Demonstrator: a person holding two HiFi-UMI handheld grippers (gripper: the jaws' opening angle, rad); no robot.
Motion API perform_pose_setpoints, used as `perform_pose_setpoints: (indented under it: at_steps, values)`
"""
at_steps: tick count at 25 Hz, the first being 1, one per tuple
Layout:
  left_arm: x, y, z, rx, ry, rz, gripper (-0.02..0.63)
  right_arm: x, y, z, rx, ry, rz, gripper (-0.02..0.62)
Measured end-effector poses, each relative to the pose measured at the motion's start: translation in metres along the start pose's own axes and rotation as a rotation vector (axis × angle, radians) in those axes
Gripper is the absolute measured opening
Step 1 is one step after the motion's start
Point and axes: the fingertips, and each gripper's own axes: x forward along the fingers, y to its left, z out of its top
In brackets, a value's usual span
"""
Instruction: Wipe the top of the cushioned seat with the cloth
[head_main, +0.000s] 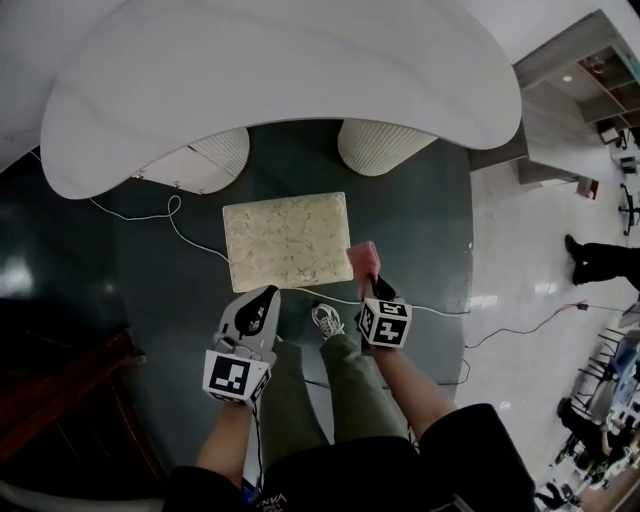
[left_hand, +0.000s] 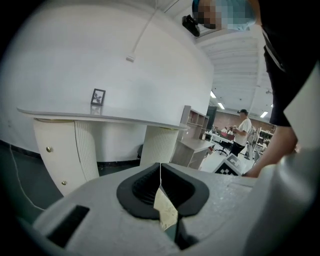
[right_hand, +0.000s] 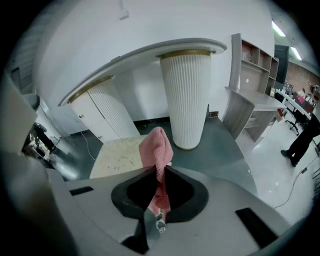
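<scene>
On the dark floor below the curved white tabletop (head_main: 280, 70), the cream rectangular cushioned seat (head_main: 288, 240) lies flat. Right gripper (right_hand: 159, 172): fingers closed on the pink waffle-knit cloth (right_hand: 156, 147), at the seat's near right corner. Only its view shows the fluting on the ribbed white pedestal (right_hand: 186, 95). Left gripper (left_hand: 160, 172): fingers pressed together, empty, near the seat's front edge.

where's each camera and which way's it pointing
Head view: on the head, steeply down at the cushioned seat; legs, left gripper, right gripper.
Left gripper view: on that gripper, level toward the desk; shut jaws.
Right gripper view: on its gripper, down past pinched cloth to the seat.
Shared: seat and cloth, head and right gripper views.
</scene>
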Motion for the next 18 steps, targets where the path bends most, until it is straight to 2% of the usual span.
perform_pose_setpoints:
  at_steps: [10,18]
  values:
    - [-0.057,0.015,0.071,0.044,-0.1,0.095,0.02,-0.085,0.074,0.102,-0.039,-0.17,0.19,0.038]
    - [-0.126,0.023,0.1,0.05,-0.135,0.196,0.02,-0.17,0.148,0.153,-0.137,-0.308,0.358,0.038]
